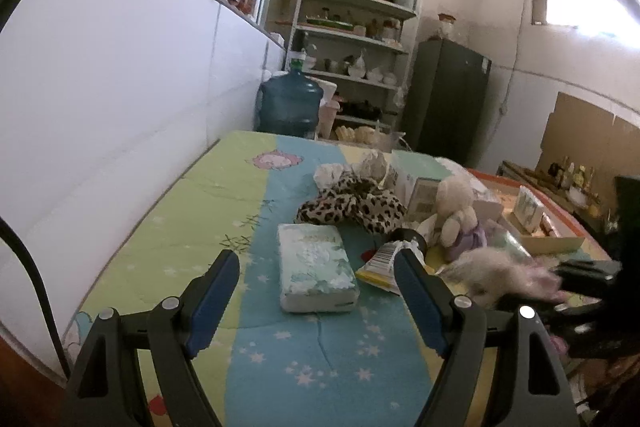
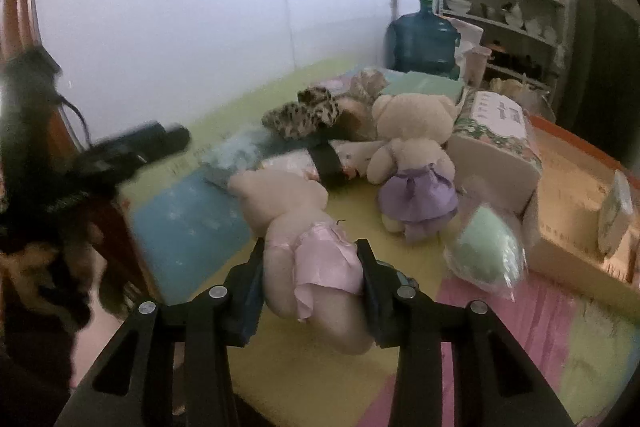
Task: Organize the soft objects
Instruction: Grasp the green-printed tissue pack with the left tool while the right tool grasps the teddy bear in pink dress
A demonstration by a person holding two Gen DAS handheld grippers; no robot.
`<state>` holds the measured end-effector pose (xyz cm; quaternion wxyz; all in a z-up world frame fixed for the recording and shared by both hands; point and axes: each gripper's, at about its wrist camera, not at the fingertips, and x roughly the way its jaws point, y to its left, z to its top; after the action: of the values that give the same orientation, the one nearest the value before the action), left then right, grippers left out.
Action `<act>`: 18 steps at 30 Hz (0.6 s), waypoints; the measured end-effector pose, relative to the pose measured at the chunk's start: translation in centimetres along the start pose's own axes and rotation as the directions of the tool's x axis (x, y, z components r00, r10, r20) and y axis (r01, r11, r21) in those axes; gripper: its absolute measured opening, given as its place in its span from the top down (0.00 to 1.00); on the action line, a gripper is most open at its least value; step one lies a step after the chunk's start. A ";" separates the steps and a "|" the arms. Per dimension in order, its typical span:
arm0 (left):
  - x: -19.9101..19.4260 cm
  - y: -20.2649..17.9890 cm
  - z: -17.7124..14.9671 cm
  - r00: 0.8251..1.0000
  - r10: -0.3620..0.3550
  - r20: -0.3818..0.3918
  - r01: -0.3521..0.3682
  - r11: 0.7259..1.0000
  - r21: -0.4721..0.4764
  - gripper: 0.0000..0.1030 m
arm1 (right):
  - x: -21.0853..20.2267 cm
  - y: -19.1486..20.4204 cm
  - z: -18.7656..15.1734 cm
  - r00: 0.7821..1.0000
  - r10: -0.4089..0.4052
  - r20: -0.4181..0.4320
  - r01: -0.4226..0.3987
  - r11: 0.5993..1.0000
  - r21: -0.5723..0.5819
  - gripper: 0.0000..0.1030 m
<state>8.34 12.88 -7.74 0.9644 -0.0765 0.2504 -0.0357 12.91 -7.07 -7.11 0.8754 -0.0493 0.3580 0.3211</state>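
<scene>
Pink-skirted plush bear taken at the waist by right gripper

The plush bear in the pink skirt [image 2: 308,227] is clamped between the pads of the right gripper [image 2: 312,267], over the patterned bed cover [image 2: 180,227]; judged light, soft, compressible; the satin skirt is likely slippery, so the stuffed torso is the better hold; the left gripper [image 1: 316,303] is held spread and empty above the tissue pack [image 1: 316,267]; the purple-dressed bear [image 2: 416,163] is left sitting nearby.

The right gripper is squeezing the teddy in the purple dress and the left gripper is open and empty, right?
Not quite. In the right wrist view, the right gripper is squeezing the teddy in the pink dress. The teddy in the purple dress sits free on the bed. The left gripper is open and empty, as you said.
</scene>
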 end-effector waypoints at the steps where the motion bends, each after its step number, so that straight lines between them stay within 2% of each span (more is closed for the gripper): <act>1: 0.5 -0.1 0.0 1.000 0.004 -0.011 -0.004 1.000 0.005 0.22 | -0.6 -0.1 0.0 1.000 0.004 0.017 -0.004 1.000 0.010 0.59; 9: 3.6 -1.4 -0.4 0.996 0.048 -0.072 -0.045 0.998 0.045 0.22 | -2.8 0.6 -0.2 0.997 0.012 0.071 -0.014 1.000 0.027 0.59; 15: 5.7 -1.0 -0.2 0.988 0.092 -0.122 -0.091 0.996 0.016 0.22 | -2.9 0.6 -0.2 0.996 0.022 0.083 -0.025 0.999 0.040 0.59; 18: 6.4 -0.5 -0.2 0.986 0.092 -0.140 -0.094 0.996 -0.005 0.22 | -3.0 0.5 -0.3 0.996 0.023 0.085 -0.027 0.998 0.048 0.59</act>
<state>13.76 11.67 -10.90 0.9447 -0.0678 0.3207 0.0055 10.82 -8.33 -5.32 0.8866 -0.0098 0.3291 0.3248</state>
